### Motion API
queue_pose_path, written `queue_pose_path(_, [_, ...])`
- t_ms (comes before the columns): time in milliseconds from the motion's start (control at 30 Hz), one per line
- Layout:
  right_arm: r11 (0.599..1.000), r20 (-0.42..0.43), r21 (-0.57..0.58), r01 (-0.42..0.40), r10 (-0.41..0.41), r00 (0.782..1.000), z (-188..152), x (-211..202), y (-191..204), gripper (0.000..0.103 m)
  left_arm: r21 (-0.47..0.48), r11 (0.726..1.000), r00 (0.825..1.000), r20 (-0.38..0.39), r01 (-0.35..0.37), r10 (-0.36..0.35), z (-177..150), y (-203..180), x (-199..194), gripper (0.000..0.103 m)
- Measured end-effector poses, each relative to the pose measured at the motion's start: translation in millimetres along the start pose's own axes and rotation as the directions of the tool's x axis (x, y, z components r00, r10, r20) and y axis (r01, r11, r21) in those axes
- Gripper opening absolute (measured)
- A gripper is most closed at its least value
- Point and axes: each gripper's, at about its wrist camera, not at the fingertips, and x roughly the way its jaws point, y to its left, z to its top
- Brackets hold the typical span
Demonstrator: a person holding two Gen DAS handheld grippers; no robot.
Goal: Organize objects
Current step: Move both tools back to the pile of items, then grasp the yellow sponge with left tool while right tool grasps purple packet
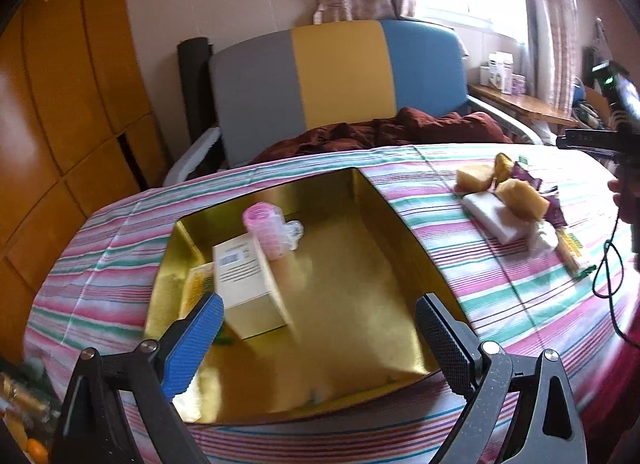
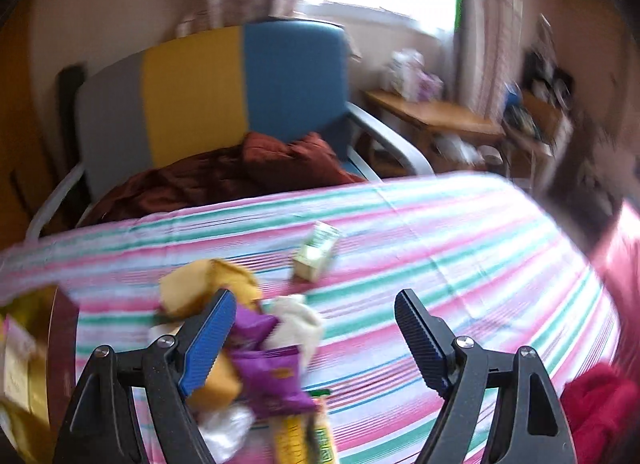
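Your left gripper [image 1: 320, 328] hangs released over the gold tray [image 1: 404, 232], nothing btwn the jaws. Inside the tray, at 10–11 o'clock from that gripper, sit a cream box [image 1: 248, 284] and a pink roller [image 1: 266, 230] just behind it; the rest of the tray floor is bare.

Your right gripper [image 2: 316, 328] is also released, jaws wide, empty. The loose pile lies on the striped counter [image 2: 460, 248]: purple snack packs [image 2: 268, 376] and yellow sponge pieces [image 2: 208, 284] crowd its left finger at 9 o'clock, a white cloth-like lump [image 2: 296, 324] sits just inside the gap, and a small green carton [image 2: 316, 250] stands apart at 12 o'clock, tilted, long axis running roughly away from you. That view is blurred, so contact w/ the pile can't be told.

The key relation: the pile is to the right gripper's left, tray further left at 9 o'clock. Right hand is nearer the pile, so it's prob the one to pick; left is nearer the tray.
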Motion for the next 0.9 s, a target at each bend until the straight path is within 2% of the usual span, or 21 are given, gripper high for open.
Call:
queue_pose_path(100, [0.994, -0.051, 0.100, -0.044, 0.049, 0.997, -1, 8, -18, 0.083, -0.004, 0.999, 0.999, -0.018, 0.041, -0.042, 6, -10, 6, 0.097])
queue_pose_path(267, [0.984, -0.104, 0.161, -0.073, 0.090, 0.990, -4, 15, -27, 0.083, 0.039, 0.992, 0.992, -0.023, 0.123, -0.122, 21, -41, 15, 0.097])
queue_pose_path(400, [0.964, -0.156, 0.231, -0.128, 0.167, 0.974, -9, 24, -34, 0.083, 0.078, 0.978, 0.981, -0.016, 0.193, -0.192, 35, -71, 21, 0.097])
queue_pose_path(467, [0.956, -0.199, 0.252, -0.152, 0.205, 0.958, -12, 31, -34, 0.083, 0.091, 0.971, 0.975, -0.022, 0.220, -0.219, 43, -86, 27, 0.097])
queue_pose_path(533, [0.956, -0.264, 0.250, -0.155, 0.221, 0.939, -17, 41, -30, 0.083, 0.094, 0.962, 0.967, -0.032, 0.256, -0.254, 50, -97, 33, 0.097])
queue_pose_path(633, [0.958, -0.316, 0.230, -0.169, 0.238, 0.918, -22, 47, -24, 0.083, 0.084, 0.948, 0.952, -0.058, 0.306, -0.302, 61, -112, 45, 0.092])
queue_pose_path(767, [0.967, -0.348, 0.166, -0.194, 0.242, 0.906, -26, 47, -9, 0.083, 0.069, 0.928, 0.928, -0.098, 0.366, -0.359, 71, -127, 61, 0.081])
queue_pose_path(900, [0.972, -0.372, 0.126, -0.196, 0.230, 0.899, -29, 49, 0, 0.083, 0.048, 0.918, 0.915, -0.121, 0.394, -0.386, 78, -138, 73, 0.079])
